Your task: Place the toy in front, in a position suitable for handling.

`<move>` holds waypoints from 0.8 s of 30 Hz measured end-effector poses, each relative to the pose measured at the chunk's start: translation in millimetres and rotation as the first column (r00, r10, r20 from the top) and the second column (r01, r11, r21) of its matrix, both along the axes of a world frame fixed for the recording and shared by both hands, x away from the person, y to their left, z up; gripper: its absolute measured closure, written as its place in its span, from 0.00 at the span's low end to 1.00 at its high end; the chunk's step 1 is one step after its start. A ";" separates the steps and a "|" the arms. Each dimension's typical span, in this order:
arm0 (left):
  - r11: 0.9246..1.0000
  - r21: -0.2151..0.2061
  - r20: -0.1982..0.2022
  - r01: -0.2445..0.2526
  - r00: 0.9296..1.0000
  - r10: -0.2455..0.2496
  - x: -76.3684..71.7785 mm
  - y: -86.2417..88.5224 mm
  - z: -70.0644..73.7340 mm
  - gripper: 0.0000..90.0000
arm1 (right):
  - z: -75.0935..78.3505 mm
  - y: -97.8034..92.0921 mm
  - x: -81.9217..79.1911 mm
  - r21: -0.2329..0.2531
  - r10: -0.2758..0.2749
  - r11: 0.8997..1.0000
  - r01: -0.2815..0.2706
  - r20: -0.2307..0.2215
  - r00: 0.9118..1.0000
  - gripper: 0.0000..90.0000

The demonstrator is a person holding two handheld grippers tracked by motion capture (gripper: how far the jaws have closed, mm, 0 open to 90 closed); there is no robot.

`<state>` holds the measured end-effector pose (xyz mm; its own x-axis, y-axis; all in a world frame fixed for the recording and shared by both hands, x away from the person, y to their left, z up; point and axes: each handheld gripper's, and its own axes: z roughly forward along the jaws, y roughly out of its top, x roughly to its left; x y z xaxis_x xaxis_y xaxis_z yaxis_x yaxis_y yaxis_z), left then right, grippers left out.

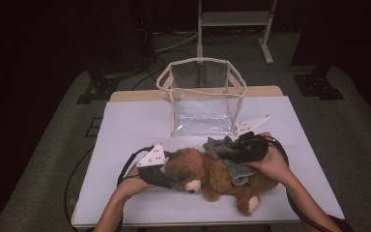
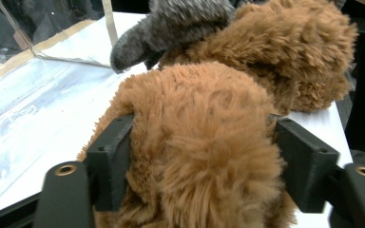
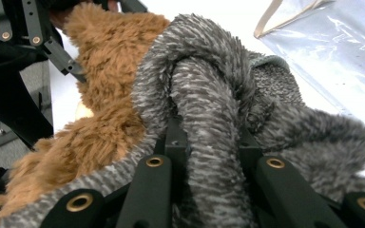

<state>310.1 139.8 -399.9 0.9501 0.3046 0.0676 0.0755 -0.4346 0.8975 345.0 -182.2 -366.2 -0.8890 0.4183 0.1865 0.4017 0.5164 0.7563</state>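
Plush dog (image 1: 212, 174) lengthwise left-right, head leftward

high view looks down over the table (image 1: 125, 125); both gripper views sit close against the plush dog (image 1: 212, 176).

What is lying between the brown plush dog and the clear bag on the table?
In the high view, a bare strip of white table cover separates the plush dog from the clear bag; the grey garment reaches toward the bag.
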 end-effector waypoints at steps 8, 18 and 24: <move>0.999 -0.038 0.017 0.026 1.000 -0.025 -2.6 2.8 20.5 0.29 | -7.9 2.3 -14.2 0.013 0.001 1.000 -0.001 0.021 1.000 0.84; 0.999 -0.041 -0.027 -0.012 1.000 0.011 -1.5 -3.2 6.3 0.59 | 3.1 -2.7 -28.7 0.027 0.009 1.000 -0.011 0.056 0.998 0.82; 0.998 -0.056 -0.040 -0.014 0.999 0.012 -0.3 -2.7 2.1 0.59 | 5.8 -19.6 -31.0 0.023 -0.029 0.999 0.028 0.046 0.999 0.82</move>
